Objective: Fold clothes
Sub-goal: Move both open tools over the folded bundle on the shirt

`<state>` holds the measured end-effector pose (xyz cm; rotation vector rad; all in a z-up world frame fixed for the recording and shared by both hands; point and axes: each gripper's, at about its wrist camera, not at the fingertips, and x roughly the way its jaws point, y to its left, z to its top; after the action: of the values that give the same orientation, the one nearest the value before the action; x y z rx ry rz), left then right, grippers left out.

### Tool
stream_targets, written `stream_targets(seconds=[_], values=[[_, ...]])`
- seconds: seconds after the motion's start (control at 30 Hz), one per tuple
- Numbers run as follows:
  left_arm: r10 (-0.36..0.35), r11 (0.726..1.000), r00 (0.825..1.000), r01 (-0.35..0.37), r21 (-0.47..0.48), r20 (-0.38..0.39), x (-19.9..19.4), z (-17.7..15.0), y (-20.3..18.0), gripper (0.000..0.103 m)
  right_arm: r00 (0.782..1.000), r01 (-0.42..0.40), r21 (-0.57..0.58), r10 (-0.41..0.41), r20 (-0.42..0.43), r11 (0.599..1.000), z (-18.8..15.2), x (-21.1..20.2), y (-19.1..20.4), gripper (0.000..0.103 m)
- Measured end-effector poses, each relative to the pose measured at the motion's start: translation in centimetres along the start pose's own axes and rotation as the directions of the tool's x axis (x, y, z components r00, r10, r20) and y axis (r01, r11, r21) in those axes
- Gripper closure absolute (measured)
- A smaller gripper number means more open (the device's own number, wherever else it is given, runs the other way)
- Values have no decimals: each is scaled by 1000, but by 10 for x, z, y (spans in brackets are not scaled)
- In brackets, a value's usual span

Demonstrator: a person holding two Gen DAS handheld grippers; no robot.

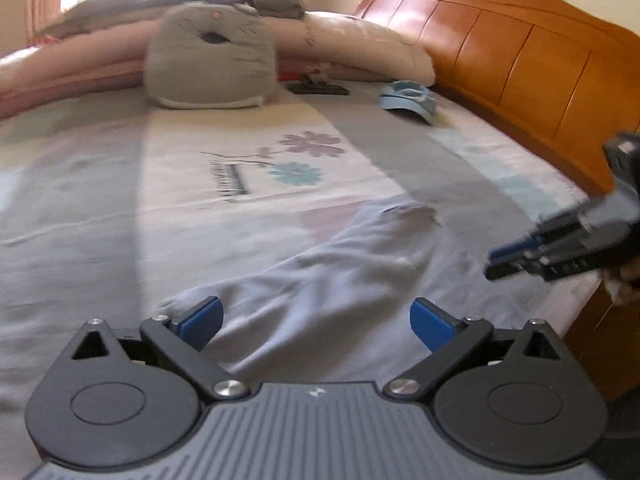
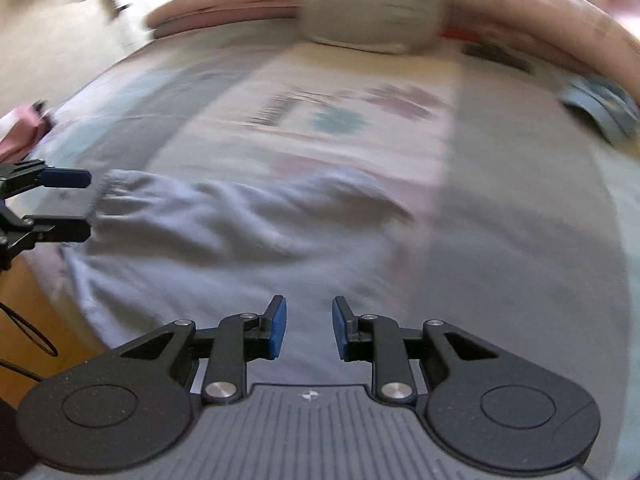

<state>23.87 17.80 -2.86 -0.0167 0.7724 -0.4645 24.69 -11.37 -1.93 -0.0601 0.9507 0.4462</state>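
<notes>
Each gripper, left point(image 1: 316, 322) and right point(image 2: 309, 330), has a ribbed grey body, black linkage arms, silver screws and blue pads point(image 2: 278, 326).

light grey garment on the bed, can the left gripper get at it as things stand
Probably yes. The left gripper is open and the light grey garment lies crumpled on the bedsheet right ahead of it, with nothing between them. The right gripper is off to the side, clear of the way.

Garment point(image 1: 320, 280): soft matt lilac cloth, creased. Headboard point(image 1: 520, 64): glossy varnished wood. Left gripper point(image 1: 316, 320): matt black plastic, blue pads.
</notes>
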Motion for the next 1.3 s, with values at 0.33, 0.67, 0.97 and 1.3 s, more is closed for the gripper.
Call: stream_targets(seconds=[0.33, 0.67, 0.97, 1.3], values=[[101, 990, 991, -109, -88, -82, 19, -7, 16, 5, 1000, -25, 52, 25, -9, 998, -47, -17, -51, 74], [182, 974, 969, -201, -106, -170, 29, -8, 0, 5, 986, -164, 10, 164, -9, 986, -58, 1, -28, 74], [157, 984, 982, -165, -65, -109, 29, 4, -6, 4, 971, -157, -79, 168, 171, 984, 21, 18, -24, 73], [149, 979, 989, -151, -135, -22, 13, -4, 7, 3, 987, -63, 59, 53, 152, 996, 69, 73, -42, 75]])
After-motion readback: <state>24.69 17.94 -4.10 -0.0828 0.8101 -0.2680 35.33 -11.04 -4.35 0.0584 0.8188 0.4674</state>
